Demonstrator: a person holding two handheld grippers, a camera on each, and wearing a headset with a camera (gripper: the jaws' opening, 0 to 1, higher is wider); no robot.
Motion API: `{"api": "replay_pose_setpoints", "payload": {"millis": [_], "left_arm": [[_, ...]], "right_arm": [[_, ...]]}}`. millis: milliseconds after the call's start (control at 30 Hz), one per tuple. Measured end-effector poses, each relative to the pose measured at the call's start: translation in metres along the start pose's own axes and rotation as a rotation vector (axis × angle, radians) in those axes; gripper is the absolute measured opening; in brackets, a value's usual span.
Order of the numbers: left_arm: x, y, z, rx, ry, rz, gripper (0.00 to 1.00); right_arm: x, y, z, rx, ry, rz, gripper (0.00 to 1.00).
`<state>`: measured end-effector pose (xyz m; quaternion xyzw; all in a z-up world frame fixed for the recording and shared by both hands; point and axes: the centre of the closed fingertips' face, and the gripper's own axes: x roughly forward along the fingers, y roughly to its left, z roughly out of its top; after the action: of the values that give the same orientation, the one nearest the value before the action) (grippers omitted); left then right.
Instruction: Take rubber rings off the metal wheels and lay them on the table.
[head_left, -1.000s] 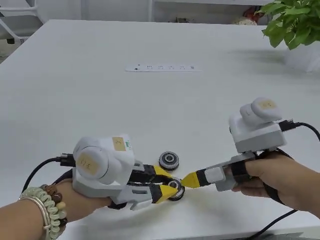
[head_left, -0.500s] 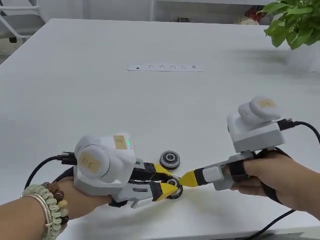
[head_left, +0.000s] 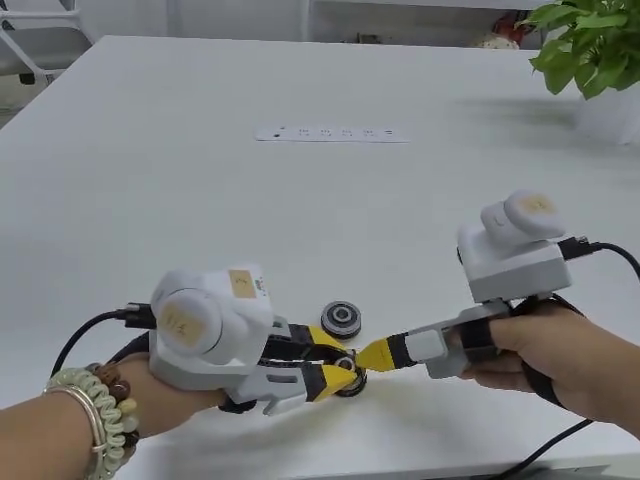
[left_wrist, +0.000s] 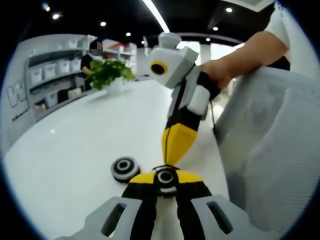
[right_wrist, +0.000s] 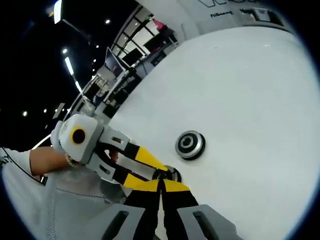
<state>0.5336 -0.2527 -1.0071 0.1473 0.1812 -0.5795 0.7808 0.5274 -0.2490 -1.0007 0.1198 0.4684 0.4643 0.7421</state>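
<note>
**A:** What changed over the last sec?

**B:** Little. Your L gripper (head_left: 338, 376) kept its jaws clamped on the wheel (head_left: 347, 380), low over the table (head_left: 300, 220). Your R gripper (head_left: 368, 358), jaws pressed together into a wedge, stayed w/ its tip at that wheel's rim, maybe a touch closer.

**A:** Rubber ring (left_wrist: 158, 174) off yet?

**B:** No, it looked still seated. Couldn't tell whether your R tip had caught its edge. The second wheel (head_left: 341, 320) sat on the table just beyond your L gripper's tips, apart from both, ring on.

**A:** So?

**B:** Prob. you were still trying to get under the ring. Nothing laid down yet.
</note>
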Motion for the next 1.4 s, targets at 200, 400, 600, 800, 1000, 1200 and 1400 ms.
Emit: {"api": "replay_pose_setpoints", "payload": {"millis": [200, 400, 600, 800, 1000, 1200, 1400], "left_arm": [[0.000, 0.000, 0.000, -0.001, 0.000, 0.001, 0.14], [0.000, 0.000, 0.000, -0.001, 0.000, 0.002, 0.14], [0.000, 0.000, 0.000, -0.001, 0.000, 0.003, 0.14], [0.000, 0.000, 0.001, -0.002, 0.000, 0.005, 0.14], [0.000, 0.001, 0.001, -0.003, 0.000, 0.006, 0.14], [0.000, 0.001, 0.001, -0.004, -0.001, 0.007, 0.14], [0.000, 0.001, 0.001, -0.005, -0.001, 0.007, 0.14]], "right_arm": [[0.000, -0.001, 0.001, 0.003, -0.004, 0.006, 0.00], [0.000, 0.000, 0.002, 0.008, -0.009, 0.016, 0.00], [0.000, 0.003, 0.003, 0.010, -0.014, 0.026, 0.00], [0.000, 0.005, 0.003, 0.027, -0.020, 0.038, 0.00], [-0.001, 0.008, 0.004, 0.038, -0.028, 0.047, 0.00], [-0.001, 0.010, 0.005, 0.046, -0.036, 0.052, 0.00], [-0.001, 0.011, 0.005, 0.049, -0.039, 0.057, 0.00]]}}
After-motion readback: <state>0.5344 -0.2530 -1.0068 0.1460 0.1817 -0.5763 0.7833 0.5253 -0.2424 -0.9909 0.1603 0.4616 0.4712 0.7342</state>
